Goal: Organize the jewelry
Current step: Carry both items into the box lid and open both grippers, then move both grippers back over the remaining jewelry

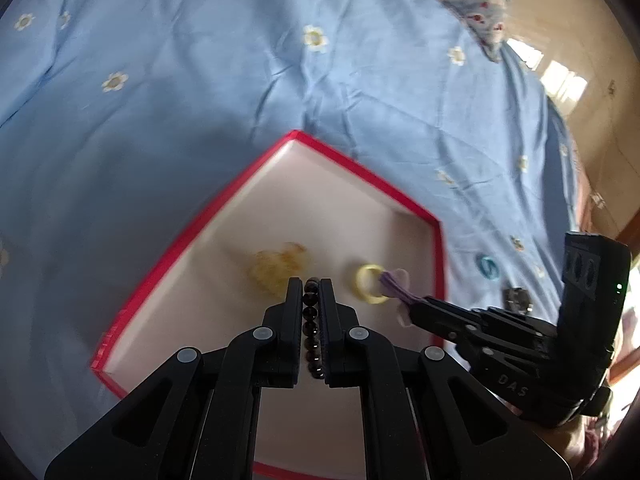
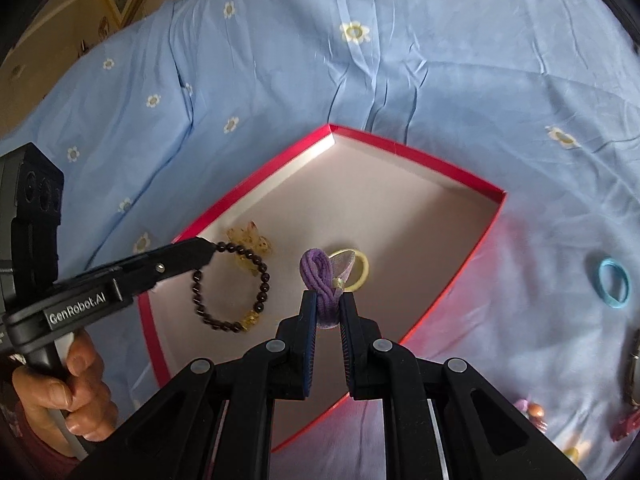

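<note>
A red box (image 2: 420, 154) with a pale inside lies open on a blue bedsheet; it also shows in the left wrist view (image 1: 240, 178). My left gripper (image 1: 311, 284) is shut on a dark beaded bracelet (image 2: 256, 280) and holds it over the box. My right gripper (image 2: 328, 300) is shut on a purple hair tie (image 2: 318, 270) with a pale bow, also over the box. A yellow hair ring (image 1: 370, 284) and an amber hair clip (image 1: 276, 266) lie inside the box.
A blue hair ring (image 2: 612, 284) lies on the sheet right of the box. Several small clips and ornaments (image 2: 532, 410) lie at the lower right. A patterned pillow (image 1: 472, 0) is at the far end of the bed.
</note>
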`<state>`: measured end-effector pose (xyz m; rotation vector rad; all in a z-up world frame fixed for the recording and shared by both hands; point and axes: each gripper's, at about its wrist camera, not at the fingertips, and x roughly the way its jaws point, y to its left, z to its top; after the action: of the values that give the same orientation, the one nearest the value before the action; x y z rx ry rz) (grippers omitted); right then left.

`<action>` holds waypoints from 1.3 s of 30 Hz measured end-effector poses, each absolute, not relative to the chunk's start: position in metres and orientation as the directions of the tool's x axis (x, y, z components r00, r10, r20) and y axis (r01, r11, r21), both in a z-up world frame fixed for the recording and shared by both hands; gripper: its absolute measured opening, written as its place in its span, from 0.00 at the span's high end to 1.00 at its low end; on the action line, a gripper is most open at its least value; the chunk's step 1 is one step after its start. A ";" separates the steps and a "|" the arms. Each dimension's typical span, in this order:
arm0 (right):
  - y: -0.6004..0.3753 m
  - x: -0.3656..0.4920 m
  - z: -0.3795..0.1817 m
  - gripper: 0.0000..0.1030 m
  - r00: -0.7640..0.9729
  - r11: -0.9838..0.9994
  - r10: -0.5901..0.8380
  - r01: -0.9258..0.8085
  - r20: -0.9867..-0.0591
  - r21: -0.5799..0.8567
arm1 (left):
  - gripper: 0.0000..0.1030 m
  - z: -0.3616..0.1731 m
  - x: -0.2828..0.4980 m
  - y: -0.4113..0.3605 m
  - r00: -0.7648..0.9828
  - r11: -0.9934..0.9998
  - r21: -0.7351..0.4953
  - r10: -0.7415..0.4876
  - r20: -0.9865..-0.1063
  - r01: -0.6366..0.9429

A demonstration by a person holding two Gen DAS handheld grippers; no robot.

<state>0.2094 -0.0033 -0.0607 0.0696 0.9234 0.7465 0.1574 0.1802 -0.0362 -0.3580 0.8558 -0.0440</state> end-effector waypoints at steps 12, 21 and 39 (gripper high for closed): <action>0.018 0.218 -0.075 0.87 0.337 0.754 0.569 -0.577 -0.750 0.313 | 0.94 -0.065 0.164 0.192 0.613 0.945 -0.281 -0.122 -0.781 -0.169; 0.017 0.216 -0.075 0.82 0.326 0.750 0.582 -0.570 -0.745 0.336 | 0.86 -0.066 0.164 0.190 0.601 0.948 -0.264 -0.106 -0.793 -0.181; -0.030 0.192 -0.044 0.49 0.405 0.764 0.614 -0.521 -0.677 0.381 | 0.47 -0.034 0.138 0.172 0.644 0.949 -0.266 -0.098 -0.759 -0.170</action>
<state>0.1922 -0.0304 -0.0435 0.1160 0.9037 0.7178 0.1383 0.1722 -0.0345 -0.3290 0.8747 0.0419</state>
